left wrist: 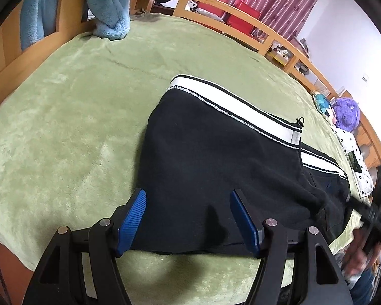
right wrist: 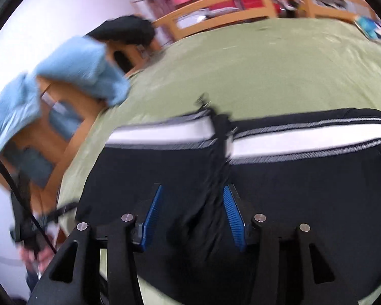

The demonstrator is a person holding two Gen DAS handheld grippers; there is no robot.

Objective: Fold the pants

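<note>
1. The black pants (left wrist: 216, 167) lie on the green blanket (left wrist: 71, 117) of the bed, toward the near edge, and already look doubled over, one layer lying on another.
2. This looks like soft, thick knit: limp, light, sure to sag and drag when lifted, not slippery on that plush blanket.
3. The best hold is probably a pinch on the near hem edge or a corner, both layers together, with the two grippers well apart so the cloth hangs even.
4. The left gripper (left wrist: 188, 218) hovers at the near edge of the pants with its blue pads (left wrist: 133, 218) spread wide and nothing between them.
5. The right gripper (right wrist: 193, 213) is also spread, its pads either side of a dark crease in the fabric; the right view is motion-blurred, so whether it touches cloth is hard to say.
6. Looks: deep black body, with a broad white side stripe (left wrist: 231, 104) edged in black-and-white stitching along the far side.
7. A small metal zipper pull (left wrist: 300, 121) sits where the upper layer ends, partway along the stripe.
8. A fluffy blue garment (left wrist: 111, 7) hangs at the far left, clear of the work.
</note>
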